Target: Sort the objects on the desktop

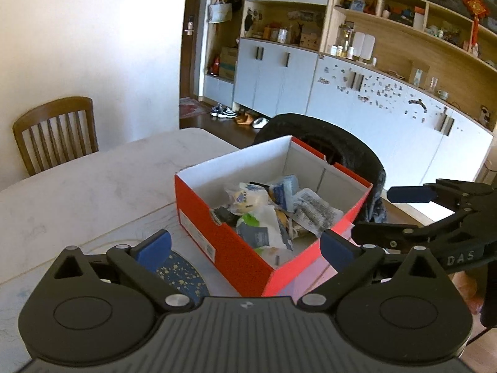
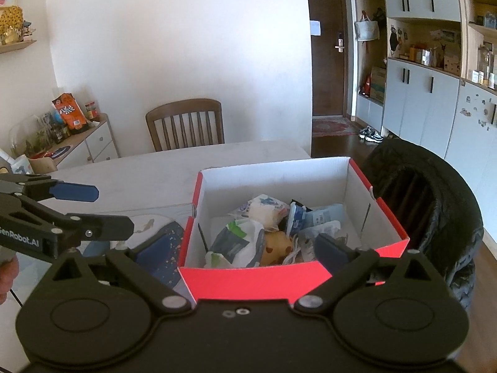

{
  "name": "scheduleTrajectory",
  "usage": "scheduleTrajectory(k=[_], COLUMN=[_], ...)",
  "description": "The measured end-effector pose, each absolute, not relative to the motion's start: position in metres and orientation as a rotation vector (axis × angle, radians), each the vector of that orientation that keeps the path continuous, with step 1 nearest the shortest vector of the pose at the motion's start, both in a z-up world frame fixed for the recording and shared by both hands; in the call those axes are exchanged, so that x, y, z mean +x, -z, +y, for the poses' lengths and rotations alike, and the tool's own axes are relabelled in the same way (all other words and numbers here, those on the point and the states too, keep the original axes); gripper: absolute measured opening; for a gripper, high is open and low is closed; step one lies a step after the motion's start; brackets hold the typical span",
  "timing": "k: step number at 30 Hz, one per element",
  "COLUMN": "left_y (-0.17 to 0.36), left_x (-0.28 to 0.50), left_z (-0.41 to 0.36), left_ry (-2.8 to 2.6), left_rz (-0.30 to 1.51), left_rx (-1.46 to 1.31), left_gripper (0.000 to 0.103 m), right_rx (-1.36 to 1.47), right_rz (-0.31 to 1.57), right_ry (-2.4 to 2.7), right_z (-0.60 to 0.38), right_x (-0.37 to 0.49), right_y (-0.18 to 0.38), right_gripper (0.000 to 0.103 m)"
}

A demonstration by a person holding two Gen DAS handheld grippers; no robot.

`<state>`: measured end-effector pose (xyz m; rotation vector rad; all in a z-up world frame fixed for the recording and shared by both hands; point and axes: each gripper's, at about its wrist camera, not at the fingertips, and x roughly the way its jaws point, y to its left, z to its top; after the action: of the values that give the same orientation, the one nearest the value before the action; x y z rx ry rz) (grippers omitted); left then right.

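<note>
A red cardboard box (image 1: 217, 227) with a white inside stands on the pale table (image 1: 93, 180); it also shows in the right wrist view (image 2: 248, 283). Several snack packets (image 1: 273, 211) lie inside it, among them a white and green packet (image 2: 239, 242) and a yellow one (image 2: 276, 248). My left gripper (image 1: 245, 248) is open and empty, above the box's near corner. My right gripper (image 2: 239, 251) is open and empty, above the box's near wall. Each gripper shows in the other's view, the right (image 1: 435, 217) and the left (image 2: 62, 214).
A dark blue speckled mat (image 1: 183, 273) lies left of the box, also in the right wrist view (image 2: 164, 248). A black padded chair back (image 2: 435, 199) stands right of the box. A wooden chair (image 2: 186, 124) is at the far side. Cabinets (image 1: 372, 93) line the wall.
</note>
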<state>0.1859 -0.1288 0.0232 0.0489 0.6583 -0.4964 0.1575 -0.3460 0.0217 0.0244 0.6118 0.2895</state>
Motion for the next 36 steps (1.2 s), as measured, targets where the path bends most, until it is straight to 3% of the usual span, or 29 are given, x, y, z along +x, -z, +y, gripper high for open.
scheduleTrajectory(k=[36], left_y=[-0.01], left_x=[0.178], left_z=[-0.126], left_ry=[0.463], left_rz=[0.716], left_rx=[0.032], left_gripper=[0.102], right_rx=[0.059], right_rz=[0.64], right_ry=[-0.277], right_z=[-0.344], right_x=[0.152], right_y=[-0.015], right_gripper=[0.099])
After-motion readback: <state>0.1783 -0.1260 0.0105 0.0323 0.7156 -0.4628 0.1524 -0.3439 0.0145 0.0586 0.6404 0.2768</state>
